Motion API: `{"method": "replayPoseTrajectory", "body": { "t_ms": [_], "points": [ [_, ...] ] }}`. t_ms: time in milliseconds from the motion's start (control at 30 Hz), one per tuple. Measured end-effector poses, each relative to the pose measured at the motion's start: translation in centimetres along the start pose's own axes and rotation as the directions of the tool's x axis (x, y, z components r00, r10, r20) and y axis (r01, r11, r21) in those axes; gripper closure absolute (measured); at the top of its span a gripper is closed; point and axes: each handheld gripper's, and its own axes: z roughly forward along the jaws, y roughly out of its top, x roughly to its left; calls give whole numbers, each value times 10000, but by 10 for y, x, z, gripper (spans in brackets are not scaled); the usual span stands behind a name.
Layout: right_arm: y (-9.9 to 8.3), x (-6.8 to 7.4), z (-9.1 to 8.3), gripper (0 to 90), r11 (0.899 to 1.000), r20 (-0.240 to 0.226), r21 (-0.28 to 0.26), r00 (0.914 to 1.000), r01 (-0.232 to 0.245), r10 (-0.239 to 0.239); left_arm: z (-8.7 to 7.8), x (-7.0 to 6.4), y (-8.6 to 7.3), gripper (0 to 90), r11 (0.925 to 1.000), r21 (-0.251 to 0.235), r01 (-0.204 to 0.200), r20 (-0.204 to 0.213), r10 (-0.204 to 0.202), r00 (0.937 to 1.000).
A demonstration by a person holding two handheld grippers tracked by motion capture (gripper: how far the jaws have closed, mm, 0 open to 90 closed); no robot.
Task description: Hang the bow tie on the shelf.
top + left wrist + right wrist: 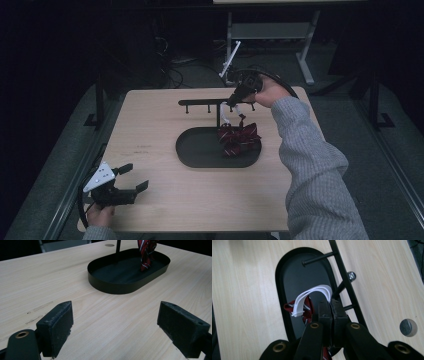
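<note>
Sleeved right arm reaches to upper centre, right gripper (234,101) fingers clamped on the white band (312,296) of a red striped cloth (238,139) over the black tray (197,150); left gripper (132,180), lower left on the desk (150,130), fingers wide.

The left gripper (134,178), a black two-jaw tool topped by a grey three-cornered plate, sits low near the front left corner of the table, held by the person's left hand (101,216) at the front edge. Its jaws stand wide apart with nothing between them. The right arm, in a grey knitted sleeve (310,170), stretches forward from the front right toward the far edge. The right hand (270,92) holds the black right gripper (331,305) raised and tilted downward, its jaws pressed tightly together.
</note>
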Motion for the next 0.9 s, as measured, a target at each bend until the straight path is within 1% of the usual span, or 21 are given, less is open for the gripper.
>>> {"method": "replayPoseTrajectory", "body": {
  "t_ms": [233,300,533,700,733,900],
  "points": [
    [-3,-6,2,875,9997,30,43,9997,-244,244,0,0,0,131,10000,6,-28,2,28,10000],
    [-4,-8,2,874,9997,51,93,9997,-247,247,0,0,0,131,10000,7,-23,5,23,10000],
    [-10,-13,2,874,9987,102,43,9986,-513,512,0,-1,0,131,10000,45,-51,-5,51,10000],
    [-13,-15,3,874,9981,65,55,9981,-607,607,1,-1,0,131,10000,-12,14,5,-14,10000],
    [-14,-16,4,874,9980,50,14,9980,-636,636,0,0,0,131,10000,45,-66,1,66,10000],
    [-15,-17,5,873,9977,97,38,9977,-678,678,0,0,0,131,9999,66,-97,0,97,10000]
  ]
}}
